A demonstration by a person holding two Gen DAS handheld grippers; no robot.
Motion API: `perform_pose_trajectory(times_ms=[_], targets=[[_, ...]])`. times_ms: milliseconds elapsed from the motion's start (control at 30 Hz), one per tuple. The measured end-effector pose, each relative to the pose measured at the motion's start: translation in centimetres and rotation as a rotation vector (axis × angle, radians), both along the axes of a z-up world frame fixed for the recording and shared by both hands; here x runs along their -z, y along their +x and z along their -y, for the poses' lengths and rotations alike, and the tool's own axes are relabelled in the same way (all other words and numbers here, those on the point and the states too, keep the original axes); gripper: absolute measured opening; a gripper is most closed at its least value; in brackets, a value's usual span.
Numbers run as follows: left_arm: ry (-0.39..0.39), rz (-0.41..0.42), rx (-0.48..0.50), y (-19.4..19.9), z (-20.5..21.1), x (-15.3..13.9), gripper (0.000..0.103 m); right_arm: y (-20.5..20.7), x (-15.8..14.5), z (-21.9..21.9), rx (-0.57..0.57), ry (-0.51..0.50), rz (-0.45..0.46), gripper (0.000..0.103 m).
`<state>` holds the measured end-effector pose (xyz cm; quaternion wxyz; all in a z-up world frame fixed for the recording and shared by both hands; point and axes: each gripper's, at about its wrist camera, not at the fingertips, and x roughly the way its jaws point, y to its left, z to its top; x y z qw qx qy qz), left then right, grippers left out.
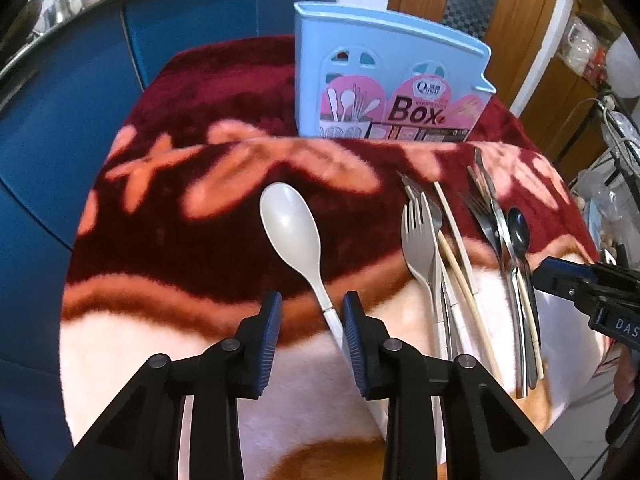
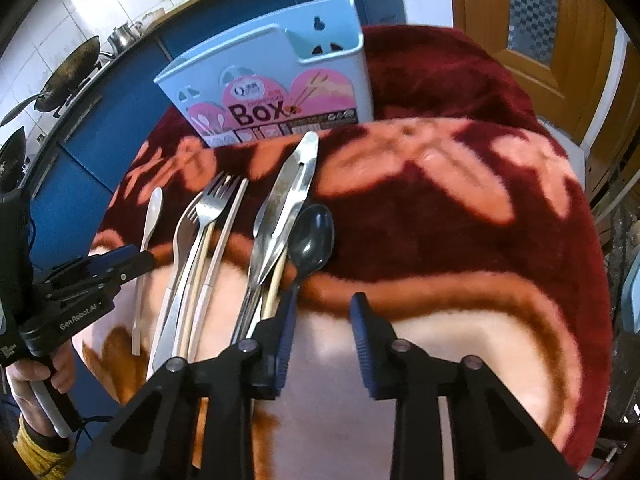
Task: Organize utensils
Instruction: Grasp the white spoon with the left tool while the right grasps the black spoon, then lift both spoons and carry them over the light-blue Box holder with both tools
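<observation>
Though partly hidden, the white spoon's point(image 1: 294, 236) handle lies between the left gripper's point(image 1: 312, 312) jaws.

Your left gripper point(image 1: 312, 336) and right gripper point(image 2: 325, 340) are black, with ribbed blue pads point(image 1: 273, 320) and round silver screws point(image 1: 229, 345). White lettering marks the left one's side. Your left hand point(image 2: 38, 384) shows a mustard-yellow cuff point(image 2: 40, 454).

Both wrist views look steeply down, close over the table point(image 1: 160, 360); left sits leftward, right rightward. Shared: blue box point(image 1: 384, 68), utensil row.
</observation>
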<state>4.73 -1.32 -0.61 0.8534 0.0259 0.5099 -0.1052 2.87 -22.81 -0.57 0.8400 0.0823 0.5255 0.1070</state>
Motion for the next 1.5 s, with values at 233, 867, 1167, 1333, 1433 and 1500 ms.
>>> perform_pose_trajectory(times_ms=[233,867,1167,1333,1433,1500], targets=[[0.044,-0.024,0.022,0.3,0.5,0.3,0.032,0.8,0.2,-0.9,-0.032,-0.006,-0.031,0.021],[-0.009,-0.112,0.075,0.7,0.2,-0.1,0.005,0.7,-0.1,1.0,-0.053,-0.05,-0.082,0.005],[0.021,-0.223,0.098,2.6,1.1,-0.2,0.006,3.1,0.6,0.9,-0.071,-0.007,-0.216,0.006],[0.039,-0.24,0.106,2.9,1.6,0.0,0.006,3.7,0.9,1.1,-0.075,0.004,-0.244,0.006],[0.048,-0.233,0.119,2.9,1.9,0.0,0.006,3.4,0.9,1.1,-0.073,0.006,-0.23,0.006],[0.043,-0.227,0.126,3.2,2.0,0.1,0.006,3.2,1.0,1.1,-0.072,0.008,-0.217,0.006]])
